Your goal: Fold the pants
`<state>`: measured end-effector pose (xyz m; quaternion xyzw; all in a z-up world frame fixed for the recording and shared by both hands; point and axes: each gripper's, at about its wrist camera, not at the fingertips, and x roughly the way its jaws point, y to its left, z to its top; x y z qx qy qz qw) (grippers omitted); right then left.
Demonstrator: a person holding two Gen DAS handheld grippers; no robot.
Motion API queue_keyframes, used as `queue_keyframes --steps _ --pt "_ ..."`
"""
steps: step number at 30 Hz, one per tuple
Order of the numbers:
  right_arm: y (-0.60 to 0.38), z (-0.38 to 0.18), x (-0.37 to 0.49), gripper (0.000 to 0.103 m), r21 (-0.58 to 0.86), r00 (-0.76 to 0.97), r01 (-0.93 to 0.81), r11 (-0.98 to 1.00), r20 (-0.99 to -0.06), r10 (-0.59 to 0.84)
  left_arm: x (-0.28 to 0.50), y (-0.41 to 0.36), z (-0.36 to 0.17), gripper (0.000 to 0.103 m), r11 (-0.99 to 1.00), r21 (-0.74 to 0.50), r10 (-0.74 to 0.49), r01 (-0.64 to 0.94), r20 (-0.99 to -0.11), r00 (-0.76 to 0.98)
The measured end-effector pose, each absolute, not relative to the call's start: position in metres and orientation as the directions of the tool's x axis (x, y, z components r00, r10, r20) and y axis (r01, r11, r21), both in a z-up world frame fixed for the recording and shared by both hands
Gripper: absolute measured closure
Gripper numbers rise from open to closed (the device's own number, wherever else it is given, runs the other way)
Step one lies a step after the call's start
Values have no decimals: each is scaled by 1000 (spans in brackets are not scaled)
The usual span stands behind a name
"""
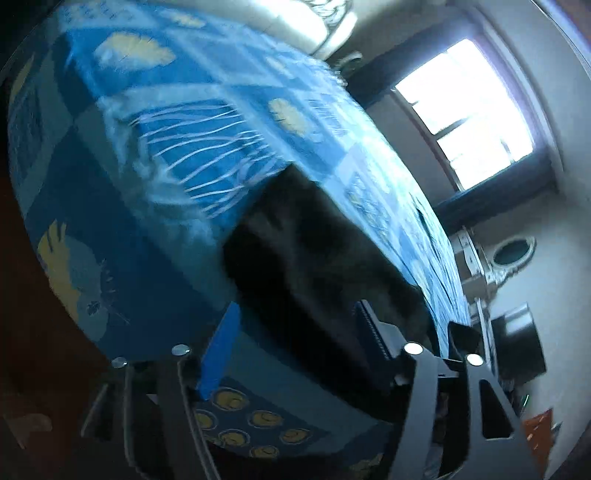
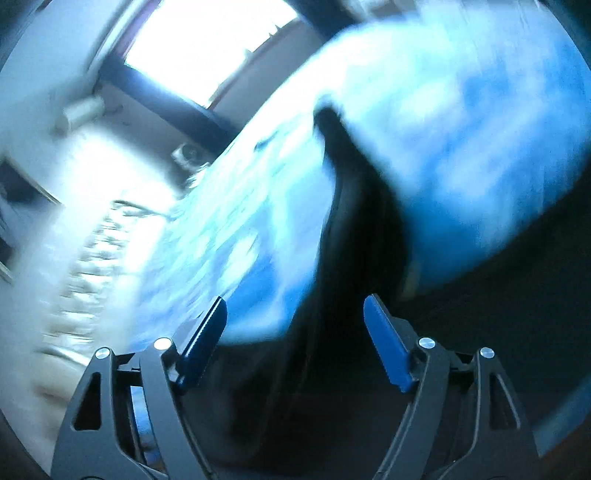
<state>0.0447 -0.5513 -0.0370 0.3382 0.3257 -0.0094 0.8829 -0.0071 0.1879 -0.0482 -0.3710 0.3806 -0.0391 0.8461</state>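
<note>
Dark pants (image 1: 310, 254) lie on a blue patterned bedspread (image 1: 147, 155). In the left wrist view my left gripper (image 1: 295, 325) is open, its blue-padded fingers (image 1: 221, 347) spread over the near end of the pants, not holding them. In the blurred right wrist view the pants (image 2: 354, 236) run as a dark strip away from me across the bedspread (image 2: 480, 147). My right gripper (image 2: 295, 325) is open, its blue pads (image 2: 384, 343) apart on either side of the near part of the pants. Whether the fingers touch the cloth I cannot tell.
A bright window (image 1: 469, 110) is beyond the bed, also in the right wrist view (image 2: 207, 44). A pale wall with an oval frame (image 1: 513, 251) and dark furniture (image 1: 517, 343) stand beside the bed. Pillows (image 1: 325, 26) lie at the bed's head.
</note>
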Motion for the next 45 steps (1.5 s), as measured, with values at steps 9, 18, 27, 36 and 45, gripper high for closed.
queue_keyframes --steps 9,18,27,36,45 --pt "-486 -59 239 25 -144 437 161 976 -877 -201 42 97 -52 27 726 -678 -499 -110 -630 596" --pt "-522 -113 281 70 -116 315 186 976 -934 -171 52 56 -54 23 783 -621 -493 -38 -657 571" --pt "-599 -37 178 93 295 618 228 928 -780 96 54 35 -42 23 729 -684 -565 -26 -624 539" --pt "-710 -25 -1 93 632 790 311 709 -587 178 37 -70 -17 22 633 -765 -717 117 -523 461" --pt "-741 -42 -42 94 798 845 261 543 -461 272 31 -198 -28 22 514 -840 -817 174 -419 396"
